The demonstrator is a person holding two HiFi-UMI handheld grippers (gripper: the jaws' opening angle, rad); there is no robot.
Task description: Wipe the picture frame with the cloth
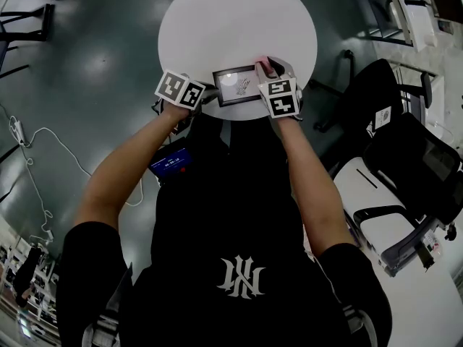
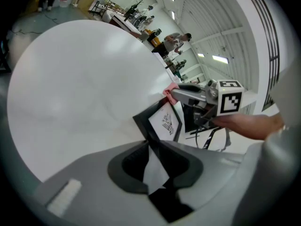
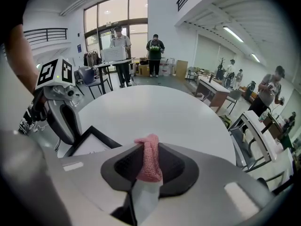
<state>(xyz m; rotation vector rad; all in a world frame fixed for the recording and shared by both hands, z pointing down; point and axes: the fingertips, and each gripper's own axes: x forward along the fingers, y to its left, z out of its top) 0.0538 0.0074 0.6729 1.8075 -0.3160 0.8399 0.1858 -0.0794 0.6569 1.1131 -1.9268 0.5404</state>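
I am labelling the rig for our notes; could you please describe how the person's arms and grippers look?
The left gripper and right gripper are pale grey with dark fingers, and each bears a white cube of black square markers. The arms are bare below short black sleeves.

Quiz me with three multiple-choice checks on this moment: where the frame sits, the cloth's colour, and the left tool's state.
1. Where is the picture frame? A on the floor; B at the near edge of the round table, between both tools; C on a chair.
2. What colour is the cloth? A blue; B green; C pink.
3. What is the left tool doing? A clamping the frame's edge; B standing open and empty; C holding the cloth.
Key: 1 B, the head view shows it there; 2 C, a pink fold sits in the right tool; 3 A, the black border runs between its pads.
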